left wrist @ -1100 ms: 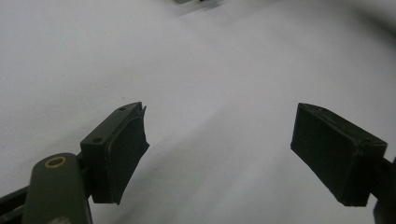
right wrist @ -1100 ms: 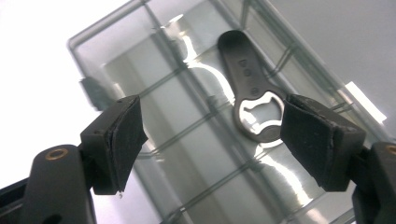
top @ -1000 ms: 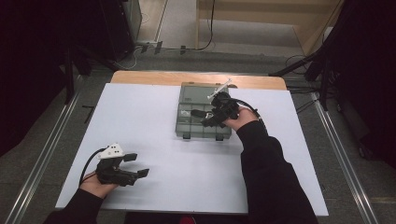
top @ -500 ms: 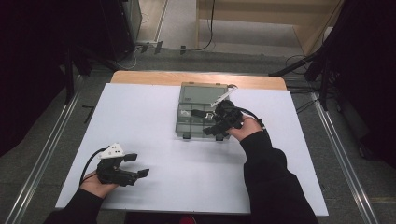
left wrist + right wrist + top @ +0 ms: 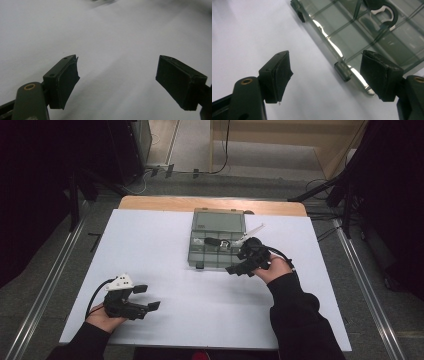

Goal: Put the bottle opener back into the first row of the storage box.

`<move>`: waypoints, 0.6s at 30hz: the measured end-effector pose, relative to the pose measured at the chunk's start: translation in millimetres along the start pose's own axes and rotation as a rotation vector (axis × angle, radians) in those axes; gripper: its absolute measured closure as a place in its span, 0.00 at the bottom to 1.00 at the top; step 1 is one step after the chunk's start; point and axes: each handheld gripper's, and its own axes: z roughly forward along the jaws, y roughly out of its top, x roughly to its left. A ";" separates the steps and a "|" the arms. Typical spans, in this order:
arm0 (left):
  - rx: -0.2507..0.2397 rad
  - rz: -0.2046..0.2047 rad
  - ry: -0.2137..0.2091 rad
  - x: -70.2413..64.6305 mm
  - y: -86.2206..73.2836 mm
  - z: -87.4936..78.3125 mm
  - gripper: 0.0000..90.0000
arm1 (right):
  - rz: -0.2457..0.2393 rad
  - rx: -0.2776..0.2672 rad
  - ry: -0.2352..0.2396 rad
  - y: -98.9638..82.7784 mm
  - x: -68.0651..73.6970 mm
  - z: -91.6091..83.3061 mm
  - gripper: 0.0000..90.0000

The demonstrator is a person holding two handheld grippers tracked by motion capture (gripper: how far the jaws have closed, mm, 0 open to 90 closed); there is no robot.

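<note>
High view, left gripper (image 5: 147,298): near edge at 7 o'clock on the white table (image 5: 165,235), jaws spread wide, nothing between them.
Right gripper (image 5: 235,268): at 3 o'clock from table centre, jaws apart and empty, just beside the box's near right corner.
Box (image 5: 218,240): clear, divided, past centre toward 12 o'clock; latch (image 5: 343,71) faces the right gripper.
Inside box: black-and-white part (image 5: 382,11), kind unclear.
</note>
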 end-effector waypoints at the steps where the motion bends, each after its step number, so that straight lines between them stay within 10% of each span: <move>1: 0.000 0.000 0.000 0.0 0.0 0.0 0.20 | 0.000 0.000 0.000 0.0 0.0 0.0 0.29; 18: 0.001 0.004 0.001 0.4 0.1 -0.9 0.19 | 0.030 0.007 0.054 -32.1 18.6 2.8 0.28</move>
